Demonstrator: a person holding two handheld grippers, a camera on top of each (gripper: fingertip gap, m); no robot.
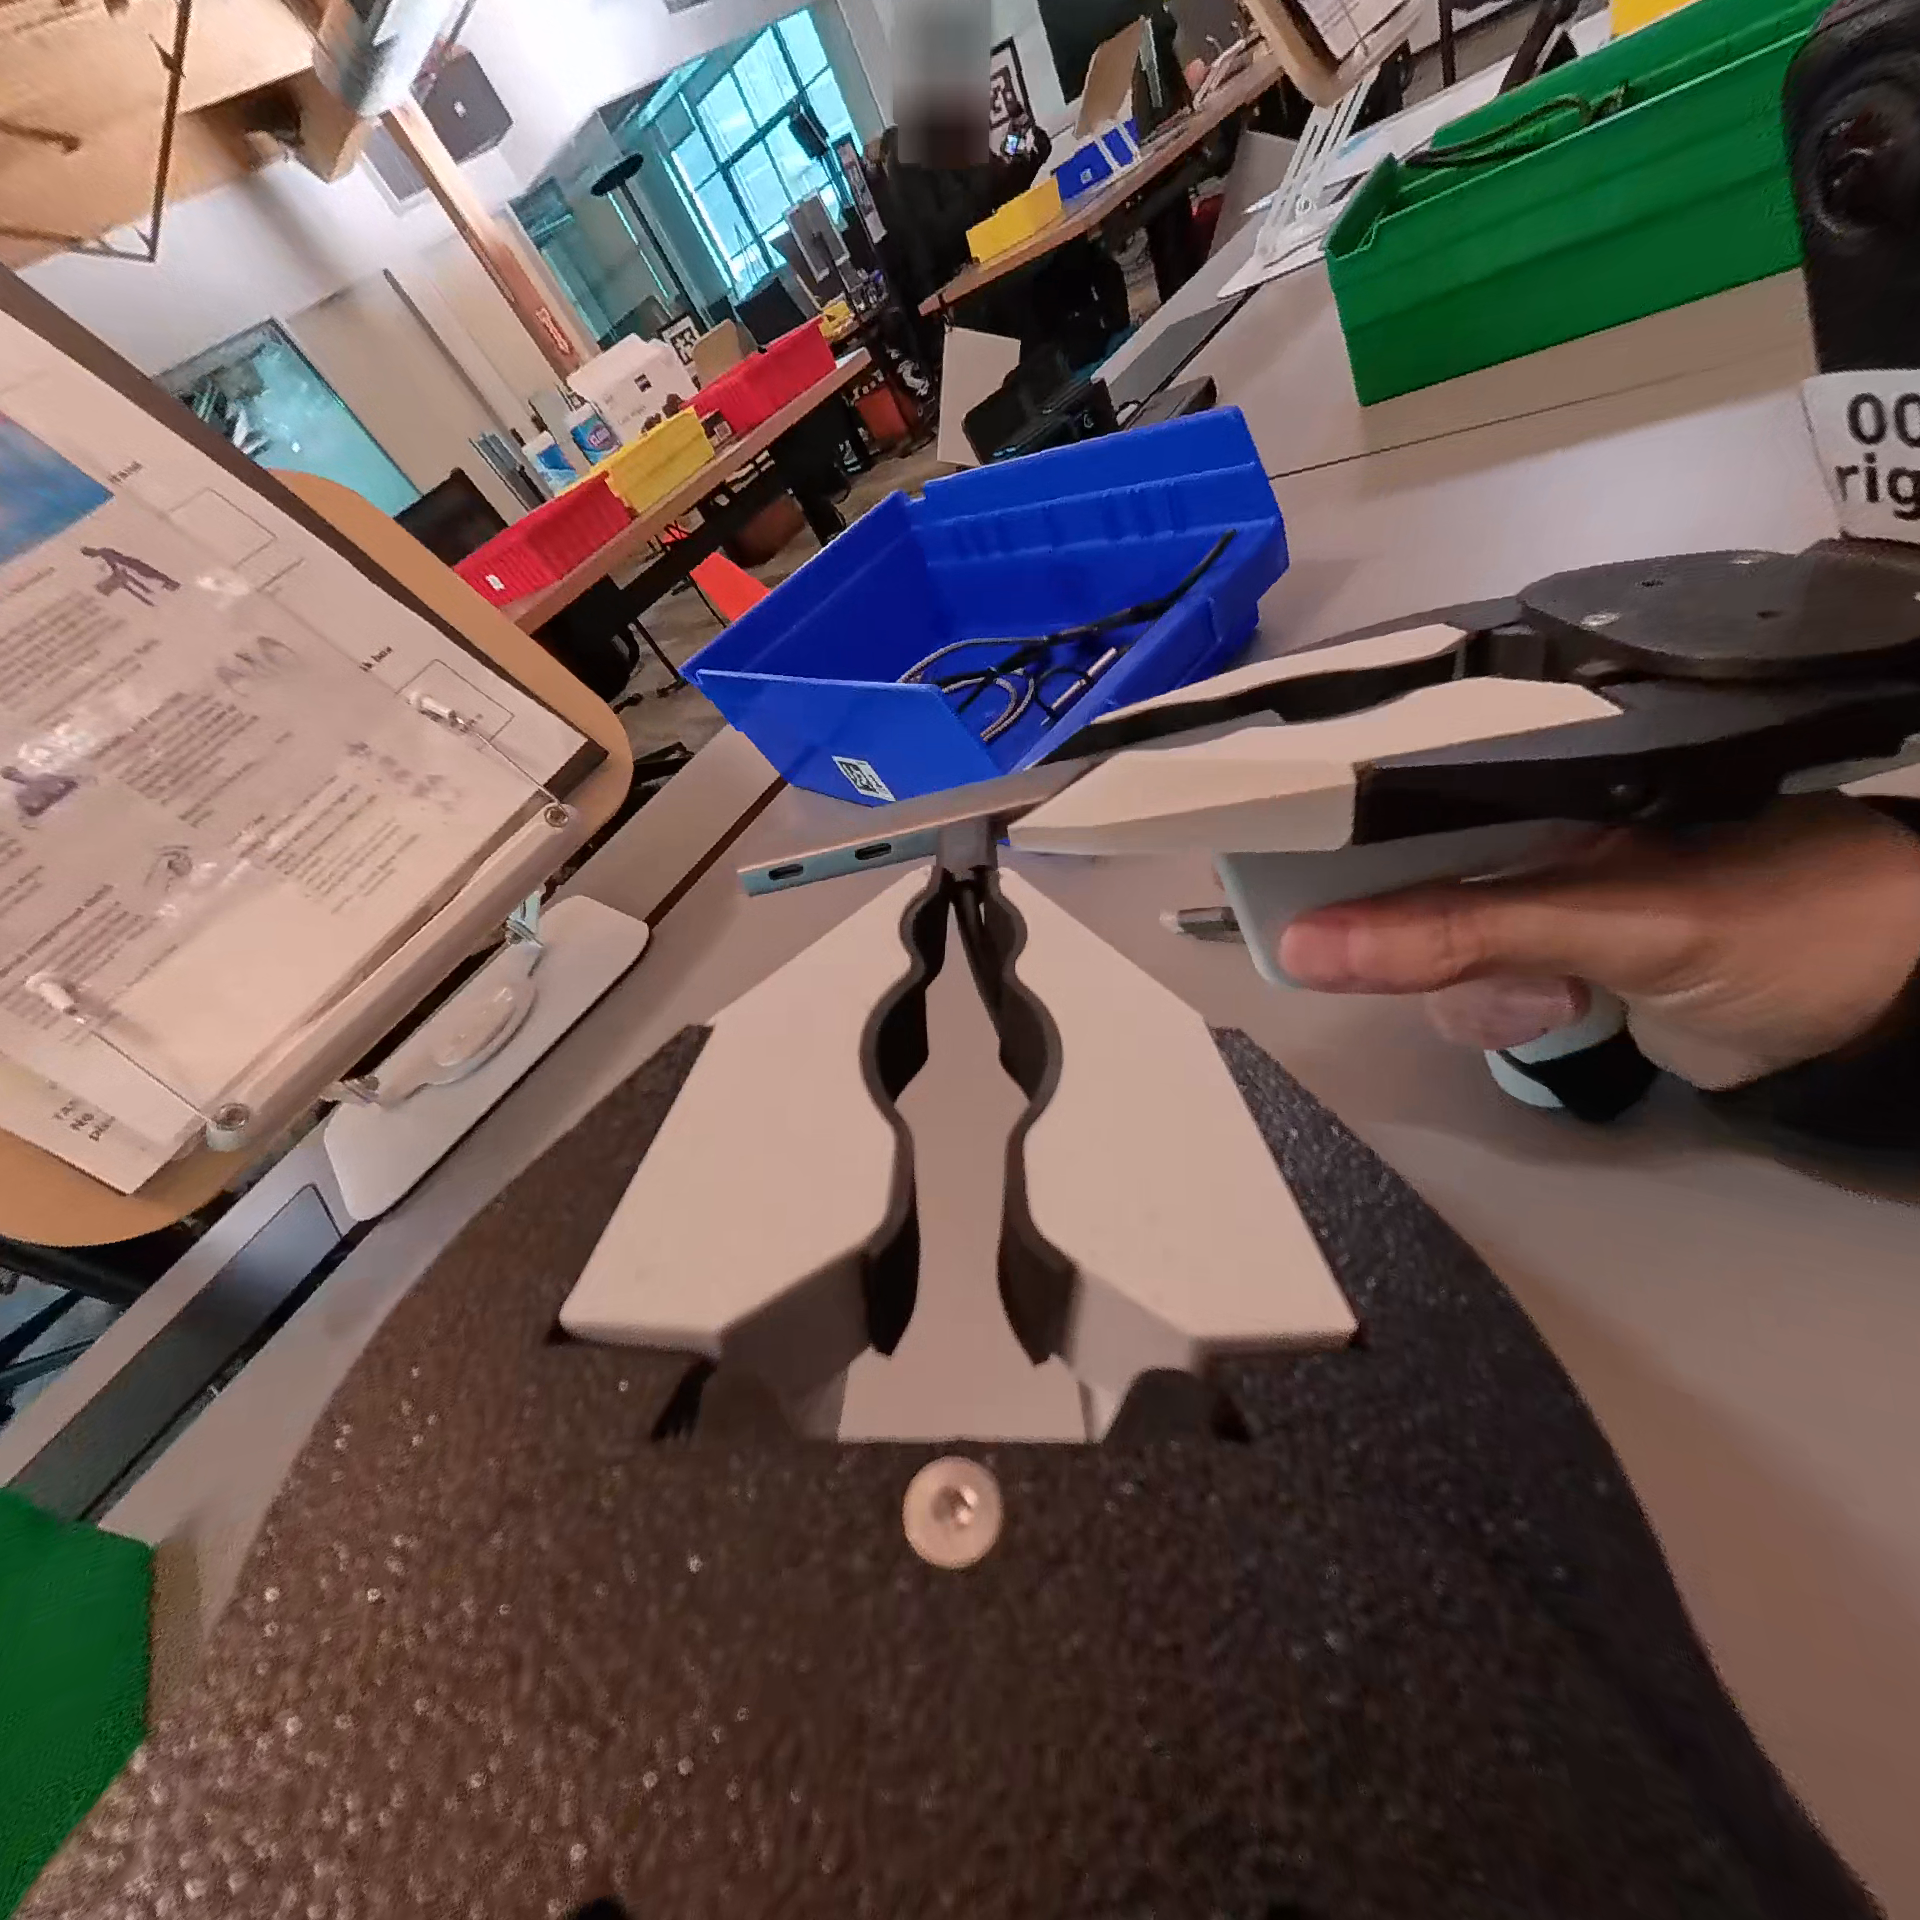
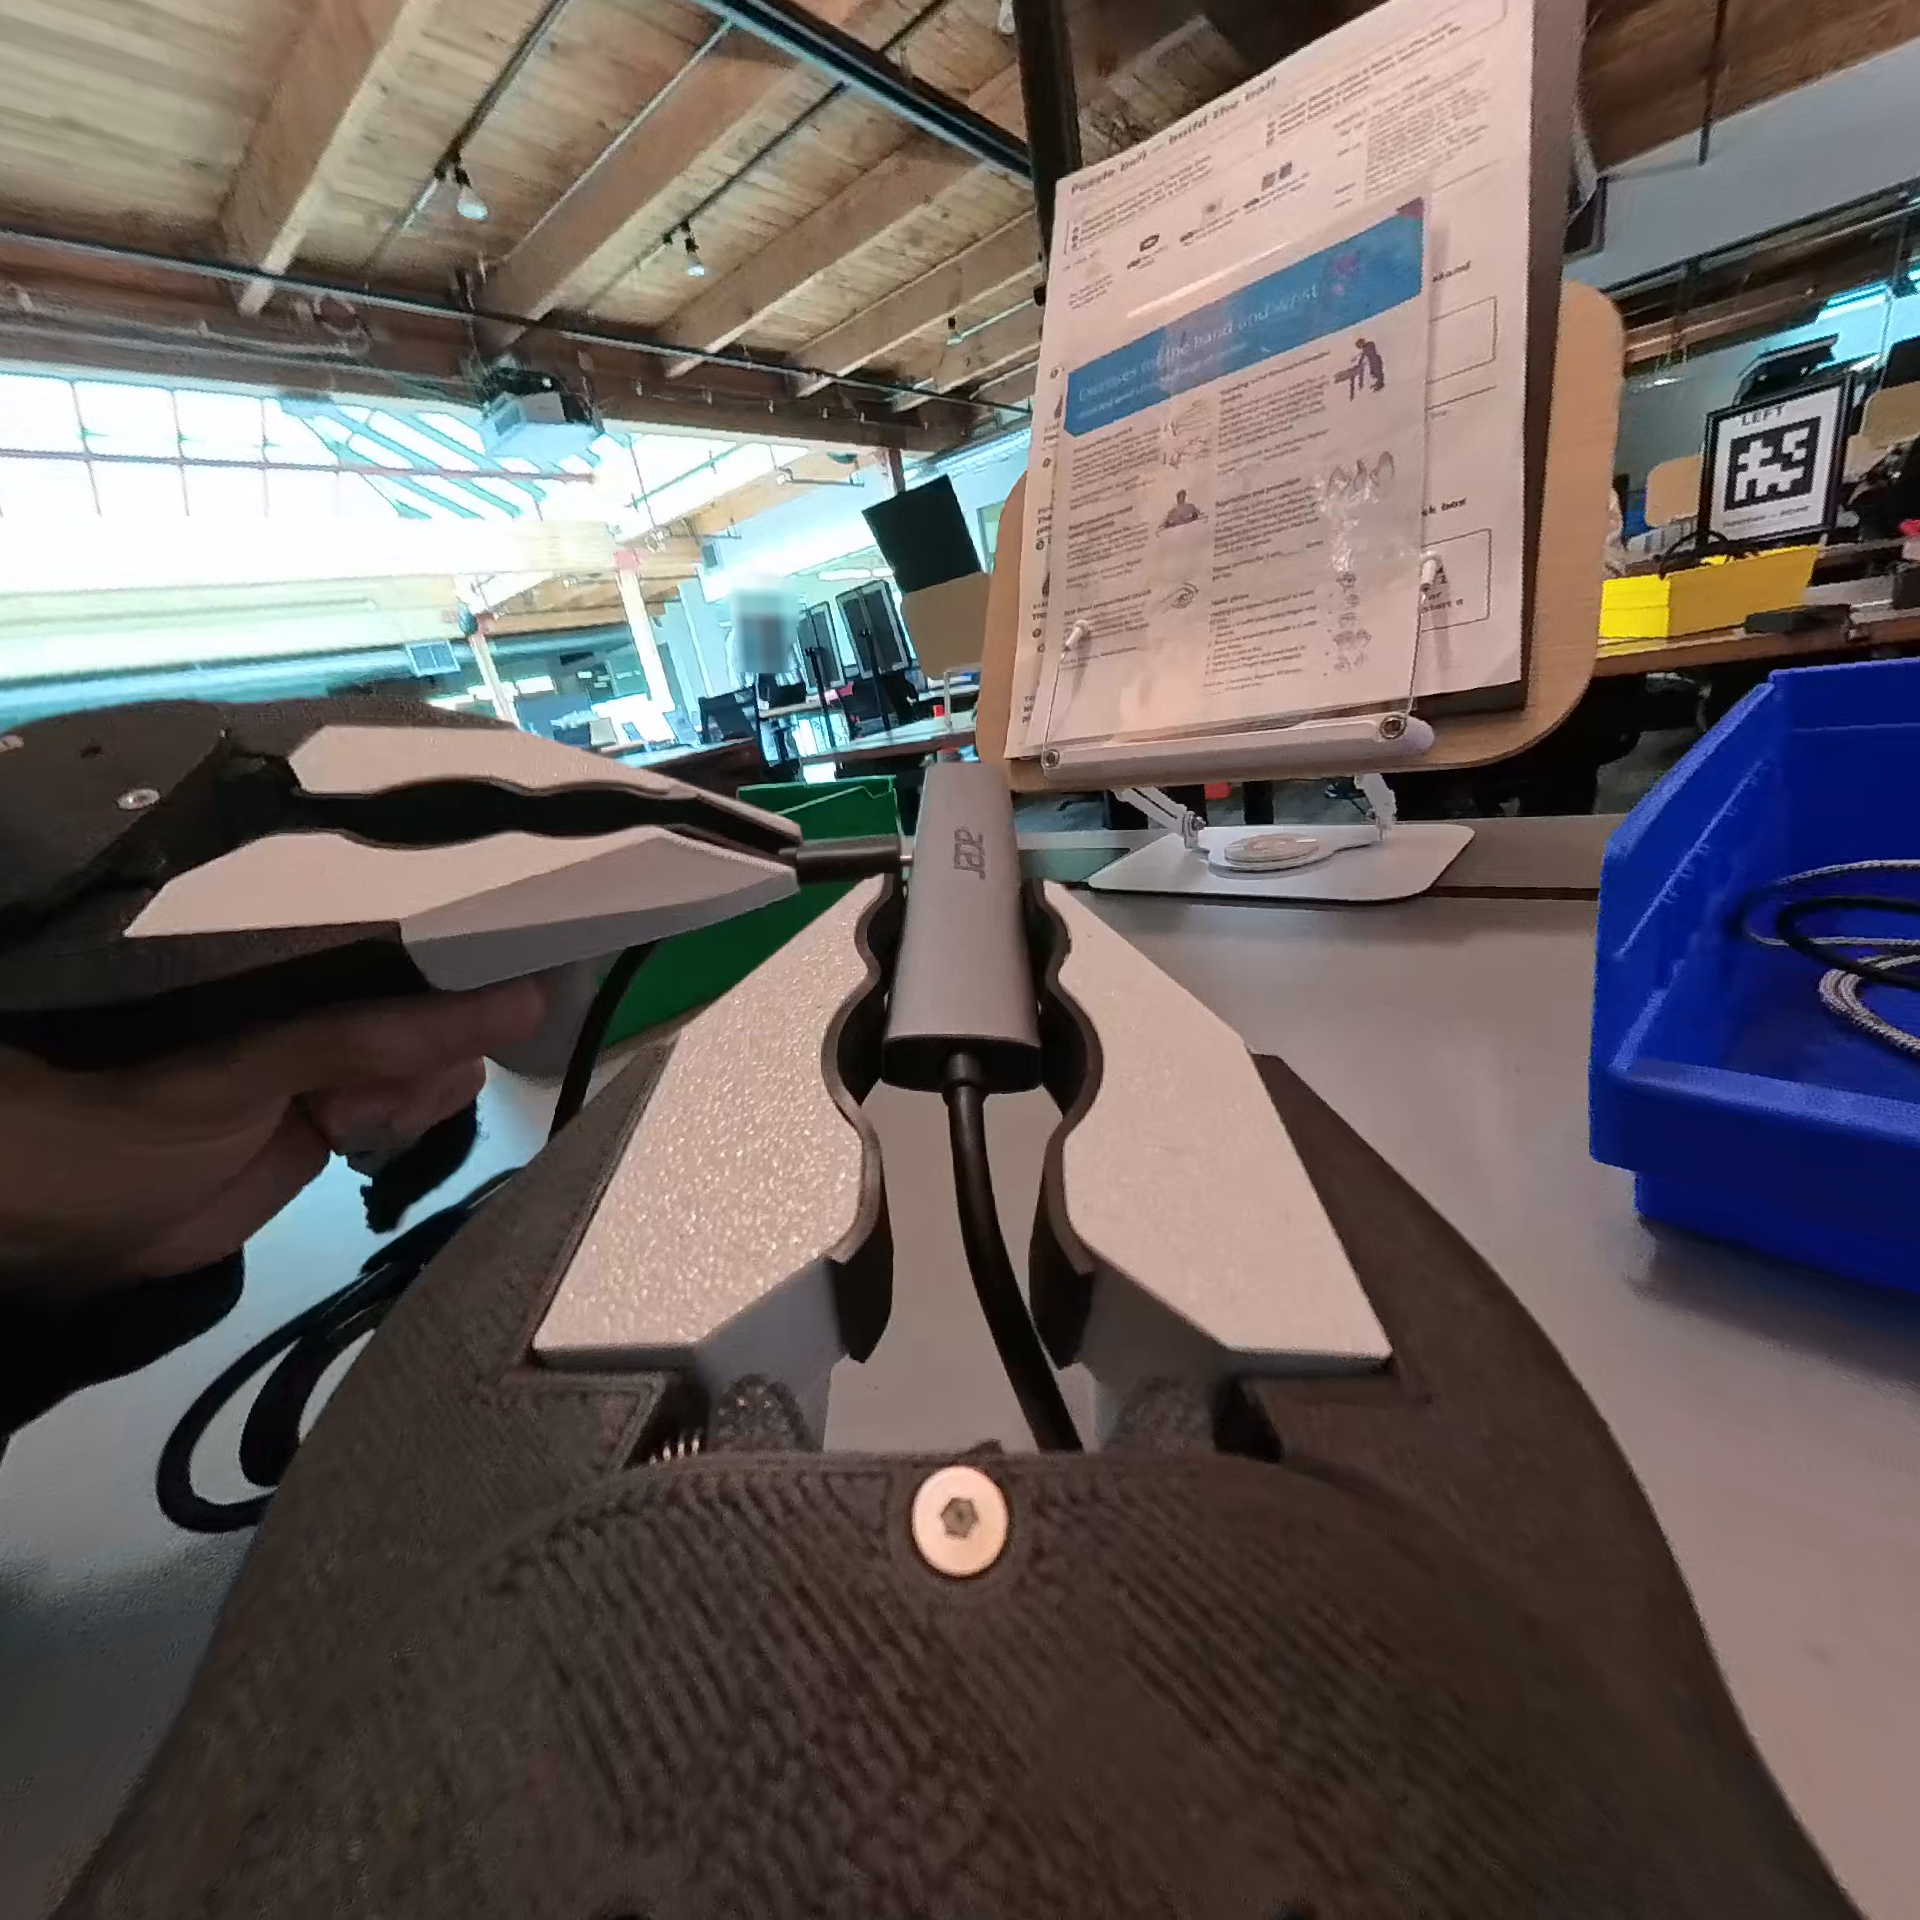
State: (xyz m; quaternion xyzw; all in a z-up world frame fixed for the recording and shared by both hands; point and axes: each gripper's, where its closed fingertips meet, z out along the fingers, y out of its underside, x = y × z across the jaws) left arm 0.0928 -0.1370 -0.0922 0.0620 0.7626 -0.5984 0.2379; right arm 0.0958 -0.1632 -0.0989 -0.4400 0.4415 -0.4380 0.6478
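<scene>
My right gripper (image 2: 961, 894) is shut on a grey USB hub (image 2: 961, 935), which lies lengthwise between its fingers. The hub's own black cable (image 2: 987, 1247) runs back toward the camera. My left gripper (image 1: 966, 894) is shut on a black cable plug (image 1: 971, 935) whose tip meets the side of the hub (image 1: 821, 868). In the right wrist view the left gripper (image 2: 790, 857) comes in from the left, with the plug (image 2: 847, 860) touching the hub's left side. In the left wrist view the right gripper (image 1: 1023, 821) comes in from the right, held by a hand (image 1: 1507, 966).
A blue bin (image 1: 831, 717) with several cables stands just beyond the grippers; it also shows at the right of the right wrist view (image 2: 1714, 987). A document stand (image 1: 260, 779) is at the left, a green bin (image 1: 1558, 229) at the far right. Black cable loops (image 2: 260, 1403) lie on the table. My two grippers' fingertips are within a few centimetres of each other.
</scene>
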